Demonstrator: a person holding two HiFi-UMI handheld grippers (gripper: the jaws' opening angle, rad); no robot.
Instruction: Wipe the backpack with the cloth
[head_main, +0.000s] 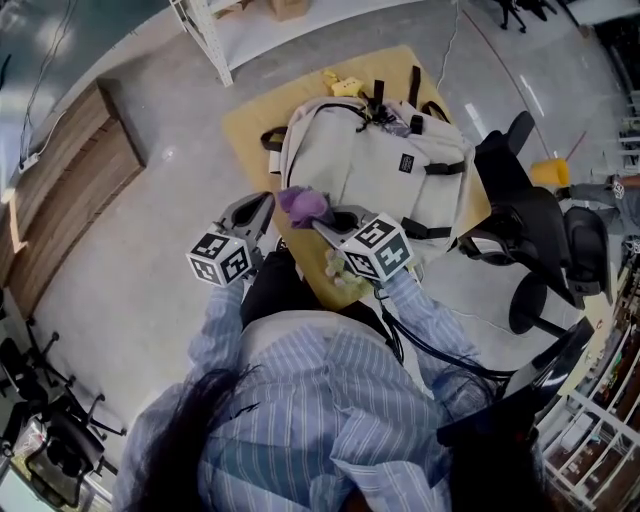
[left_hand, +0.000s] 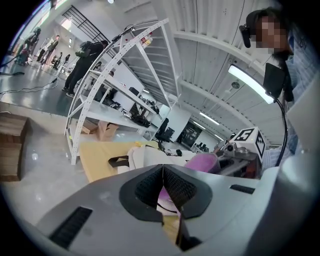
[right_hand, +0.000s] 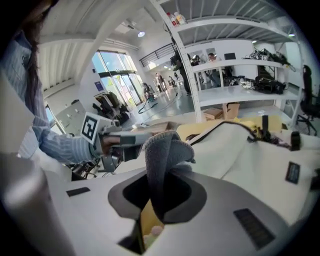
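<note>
1. Head view: I see both tongs at the near edge of the tan surface (head_main: 248, 118), side by side and close together. The left tongs (head_main: 262, 205) sit just left of the right tongs (head_main: 318, 222).
2. The right tongs are clamped on the cloth (head_main: 305, 205). It bunches up out of the tip in a purple wad, and in the right gripper view a fold of it runs down between the two pads.
3. The left tongs are closed. In the left gripper view their dark pads (left_hand: 150, 187) press together at the tip, with only a thin slit lower down. I cannot tell whether anything is caught in that slit.
4. The backpack (head_main: 380, 160) lies flat on the surface directly ahead of both tongs, pale grey with black straps and buckles. Its near end is just beyond the cloth. I cannot tell whether cloth and fabric touch.
5. From the left tongs, the cloth shows ahead and to the right, with the right tongs' marker cube (left_hand: 250, 140) behind it.
6. A black office chair (head_main: 530, 215) stands to the right of the right tongs, off the surface.
7. A white shelf rack (head_main: 215, 40) stands well ahead of the tongs, past the far end of the backpack.
8. A small yellow object (head_main: 343, 85) lies on the surface at that far end.
</note>
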